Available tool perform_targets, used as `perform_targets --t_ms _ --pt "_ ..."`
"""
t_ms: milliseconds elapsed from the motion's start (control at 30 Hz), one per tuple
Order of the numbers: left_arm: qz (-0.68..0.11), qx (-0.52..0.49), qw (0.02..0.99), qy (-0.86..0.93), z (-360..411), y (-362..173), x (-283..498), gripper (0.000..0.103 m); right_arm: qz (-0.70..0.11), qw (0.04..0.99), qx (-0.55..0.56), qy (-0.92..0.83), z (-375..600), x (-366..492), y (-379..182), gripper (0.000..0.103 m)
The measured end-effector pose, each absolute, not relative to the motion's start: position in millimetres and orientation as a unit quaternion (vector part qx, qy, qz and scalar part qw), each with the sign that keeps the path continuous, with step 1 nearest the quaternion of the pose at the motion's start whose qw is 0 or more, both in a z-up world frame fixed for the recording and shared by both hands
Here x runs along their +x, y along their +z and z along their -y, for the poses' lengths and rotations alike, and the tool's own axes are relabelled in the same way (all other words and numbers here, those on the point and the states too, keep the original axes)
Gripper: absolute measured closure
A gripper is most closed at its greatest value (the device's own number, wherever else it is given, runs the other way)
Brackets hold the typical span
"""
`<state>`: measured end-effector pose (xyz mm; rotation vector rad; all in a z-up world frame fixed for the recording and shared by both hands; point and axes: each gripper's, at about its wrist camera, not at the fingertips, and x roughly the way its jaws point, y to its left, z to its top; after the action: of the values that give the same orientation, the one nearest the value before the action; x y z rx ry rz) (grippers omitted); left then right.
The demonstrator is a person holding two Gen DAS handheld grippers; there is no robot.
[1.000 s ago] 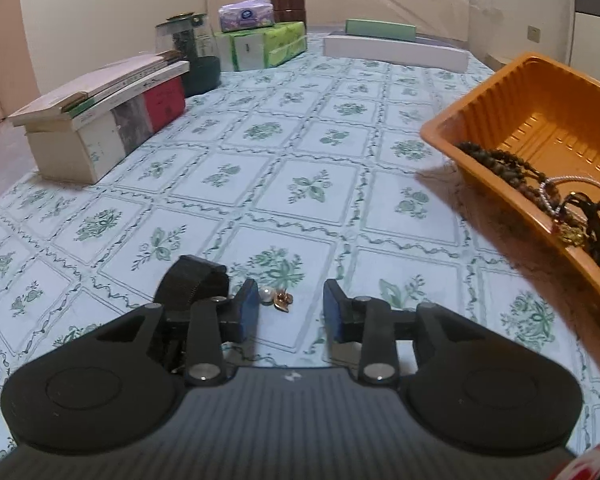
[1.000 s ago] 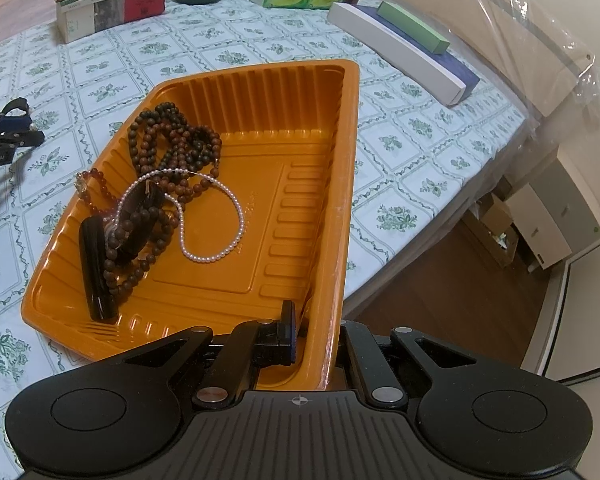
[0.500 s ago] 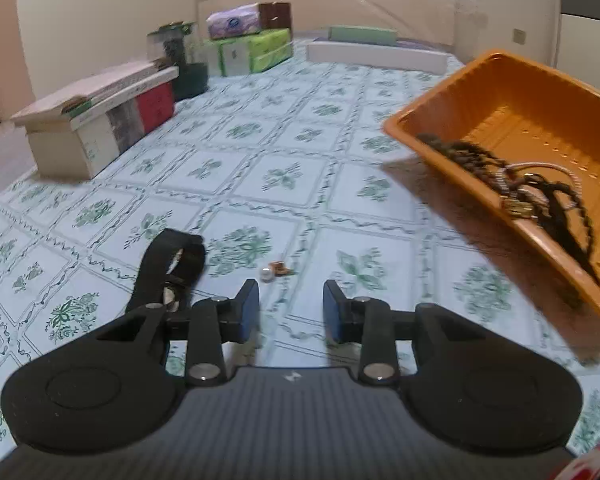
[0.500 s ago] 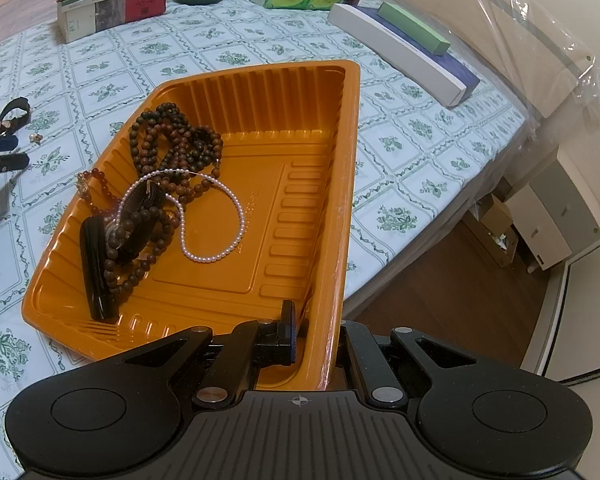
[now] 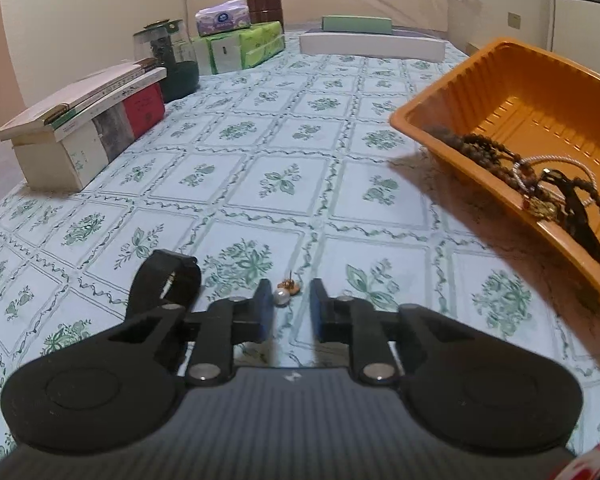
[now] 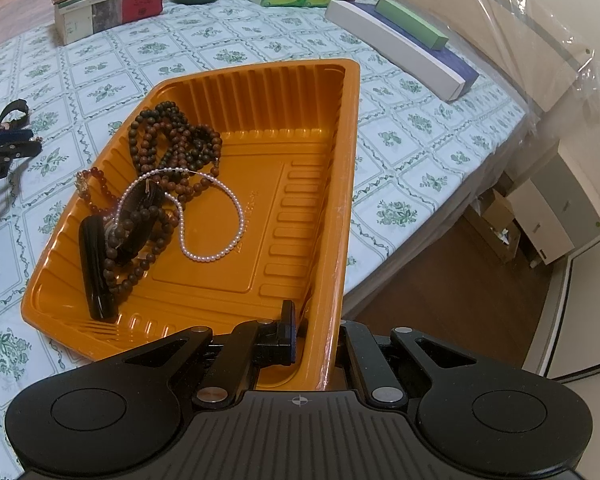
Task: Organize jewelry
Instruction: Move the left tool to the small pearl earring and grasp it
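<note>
Orange plastic tray [image 6: 260, 216] sits tilted, its near rim pinched in the right claw [image 6: 316, 340], so the far long edge rests on the bed [image 5: 284, 148] and the beads, pearl strand [image 6: 216, 216] and dark strap [image 6: 96, 268] slide toward the low side; judged, the tilt presents an easy mouth for the next drop-in. Left claw [image 5: 288, 312] points down at the floral sheet with jaws closing on a small pearl earring [image 5: 285, 294]: the pearl lies just beside the left pad, gold part and post between the pads, not yet squeezed. Black loop strap [image 5: 168, 280] lies just left of that claw, touching nothing in the grip but close enough to get nudged. Tray is to the right of the earring, open sheet between them, nothing blocking the carry. Book stack [image 5: 88, 120], glass jar [image 5: 168, 56], tissue packs [image 5: 240, 44] and long boxes [image 5: 372, 44] sit well apart at the far end. Earring is tiny and could roll or flick out of a hard pinch.
</note>
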<state>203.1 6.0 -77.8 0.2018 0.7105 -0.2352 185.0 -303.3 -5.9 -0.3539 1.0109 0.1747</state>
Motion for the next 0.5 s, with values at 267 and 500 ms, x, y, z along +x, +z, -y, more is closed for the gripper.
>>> perform_targets --t_ms 267,500 --pt "-0.344 0.104 0.925 -0.127 -1 -77 183 0.100 -0.481 0.856 -0.167 0.083 303 185 -7 0.098" --pt "-0.336 0.112 0.928 -0.114 -4 -79 180 0.094 -0.481 0.857 -0.166 0.083 304 183 -7 0.098"
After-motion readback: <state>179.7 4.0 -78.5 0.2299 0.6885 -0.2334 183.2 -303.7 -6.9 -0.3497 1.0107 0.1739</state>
